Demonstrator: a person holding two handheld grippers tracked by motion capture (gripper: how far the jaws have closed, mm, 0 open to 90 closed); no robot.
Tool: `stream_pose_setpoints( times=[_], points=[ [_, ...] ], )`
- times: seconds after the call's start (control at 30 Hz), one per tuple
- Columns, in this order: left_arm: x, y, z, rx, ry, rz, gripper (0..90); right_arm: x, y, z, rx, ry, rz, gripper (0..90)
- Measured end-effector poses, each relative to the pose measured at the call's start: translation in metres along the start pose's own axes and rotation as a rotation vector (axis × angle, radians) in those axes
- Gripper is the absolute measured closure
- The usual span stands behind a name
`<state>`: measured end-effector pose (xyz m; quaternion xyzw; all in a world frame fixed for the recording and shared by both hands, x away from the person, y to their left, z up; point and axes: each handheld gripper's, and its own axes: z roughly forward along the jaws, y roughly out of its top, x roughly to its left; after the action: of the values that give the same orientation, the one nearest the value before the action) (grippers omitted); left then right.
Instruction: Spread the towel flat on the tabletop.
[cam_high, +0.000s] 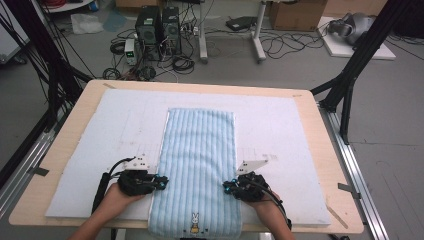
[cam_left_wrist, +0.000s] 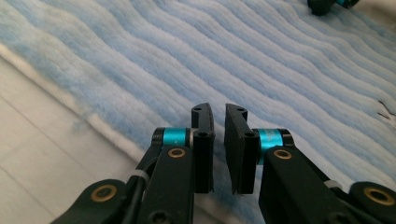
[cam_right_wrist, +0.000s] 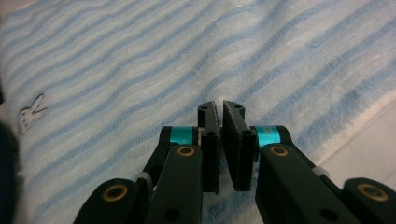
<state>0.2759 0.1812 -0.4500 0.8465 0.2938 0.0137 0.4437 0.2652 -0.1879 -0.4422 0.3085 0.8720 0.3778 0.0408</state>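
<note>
On the white foam pad, the striped blue towel was pinched at opposite long edges by the nearly closed left gripper and right gripper, seemingly for a fold.

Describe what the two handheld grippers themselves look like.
Both the left gripper and the right gripper are black, each topped by a grey three-cornered plate and trailing a black cable. In the gripper views, each has two flat black jaws on black links with brass-coloured pivots and shiny teal rings. The forearms are bare, with no sleeves.
</note>
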Motion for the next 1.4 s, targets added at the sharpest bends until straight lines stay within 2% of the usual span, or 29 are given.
stream_pose_setpoints(
  times=[0.07,0.13,0.2,0.23,0.27,0.33,0.43,0.47,0.53,0.6,0.67,0.77,0.83,0.9,0.97,1.03,1.07,1.13,1.23,1.3,1.4],
  points=[
    [0.001,-0.001,-0.003,0.013,-0.043,-0.012,77.7,0.001,-0.001,-0.002,0.01,0.037,-0.008,76.5],
    [0.004,0.002,-0.003,0.016,-0.066,-0.031,73.1,-0.002,0.0,-0.003,-0.003,0.043,-0.012,70.7],
    [0.009,0.008,-0.003,-0.023,-0.03,-0.039,65.2,-0.011,0.003,-0.005,-0.067,0.021,0.018,66.0],
    [0.013,0.012,-0.004,-0.054,-0.012,-0.043,64.1,-0.018,0.005,-0.008,-0.109,-0.012,0.048,64.9],
    [0.016,0.015,-0.005,-0.094,0.017,-0.052,63.4,-0.024,0.008,-0.01,-0.13,-0.048,0.074,65.0],
    [0.024,0.021,-0.007,-0.141,0.058,-0.074,61.0,-0.034,0.013,-0.012,-0.166,-0.121,0.101,66.2],
    [0.041,0.032,-0.008,-0.196,0.117,-0.101,60.9,-0.046,0.021,-0.009,-0.188,-0.205,0.119,69.1],
    [0.046,0.036,-0.006,-0.205,0.136,-0.091,60.4,-0.048,0.024,-0.007,-0.189,-0.224,0.123,70.2],
    [0.053,0.041,-0.004,-0.229,0.179,-0.075,58.7,-0.054,0.03,0.001,-0.18,-0.25,0.121,72.5],
    [0.058,0.044,-0.002,-0.242,0.192,-0.073,58.1,-0.059,0.034,0.013,-0.148,-0.246,0.117,72.6],
    [0.063,0.046,0.0,-0.276,0.21,-0.062,56.0,-0.06,0.034,0.023,-0.083,-0.253,0.118,74.4],
    [0.069,0.049,-0.002,-0.3,0.264,-0.022,55.5,-0.058,0.034,0.021,-0.052,-0.263,0.088,76.1],
    [0.072,0.049,-0.004,-0.317,0.265,-0.034,55.4,-0.056,0.034,0.018,-0.027,-0.255,0.072,76.3],
    [0.074,0.048,-0.007,-0.322,0.258,-0.058,53.3,-0.059,0.035,0.016,-0.026,-0.229,0.072,68.1],
    [0.075,0.048,-0.008,-0.315,0.247,-0.073,50.7,-0.072,0.039,0.013,-0.109,-0.194,0.116,67.1],
    [0.075,0.047,-0.008,-0.311,0.247,-0.078,50.7,-0.089,0.048,0.011,-0.176,-0.215,0.149,68.3],
    [0.075,0.047,-0.008,-0.31,0.241,-0.076,50.7,-0.098,0.054,0.012,-0.186,-0.235,0.157,69.5],
    [0.074,0.048,-0.008,-0.308,0.244,-0.074,50.7,-0.115,0.067,0.018,-0.171,-0.267,0.169,70.6],
    [0.074,0.047,-0.008,-0.31,0.236,-0.081,50.7,-0.139,0.087,0.027,-0.197,-0.281,0.213,66.8],
    [0.074,0.046,-0.01,-0.312,0.239,-0.083,50.7,-0.15,0.1,0.037,-0.14,-0.326,0.2,66.9],
    [0.076,0.045,-0.012,-0.321,0.234,-0.095,50.8,-0.165,0.112,0.053,-0.111,-0.334,0.209,69.8]
  ],
)
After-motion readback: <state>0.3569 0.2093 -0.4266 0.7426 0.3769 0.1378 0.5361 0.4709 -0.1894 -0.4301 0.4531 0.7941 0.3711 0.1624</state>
